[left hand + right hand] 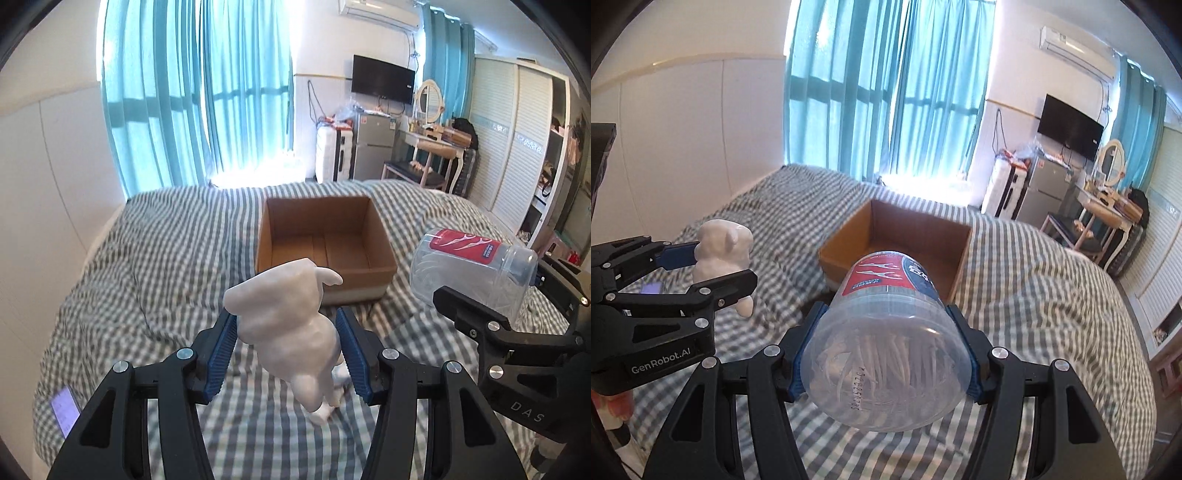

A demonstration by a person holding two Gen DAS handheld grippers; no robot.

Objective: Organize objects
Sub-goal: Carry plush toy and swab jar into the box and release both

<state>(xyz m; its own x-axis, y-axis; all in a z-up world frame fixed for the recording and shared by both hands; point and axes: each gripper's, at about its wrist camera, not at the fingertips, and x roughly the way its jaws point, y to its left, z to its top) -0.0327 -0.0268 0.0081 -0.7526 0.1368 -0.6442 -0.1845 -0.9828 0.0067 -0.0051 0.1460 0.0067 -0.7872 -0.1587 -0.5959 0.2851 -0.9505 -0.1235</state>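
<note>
My left gripper (288,328) is shut on a white animal figurine (291,325), which hangs in the air above the checked bedspread. From the right wrist view the same figurine (720,251) shows at the left, pinched in the left gripper (716,266). My right gripper (886,332) is shut on a clear plastic jar (886,354) with a red and blue label and thin sticks inside, held on its side. In the left wrist view that jar (472,266) floats at the right. An open cardboard box (325,247) sits on the bed ahead of both grippers, its inside bare (908,240).
The bed (166,258) with a grey-white checked cover fills the foreground. A phone (64,410) lies at its left edge. Beyond stand teal curtains (192,92), a small fridge (373,147), a dressing table with chair (432,147) and a wardrobe (517,147).
</note>
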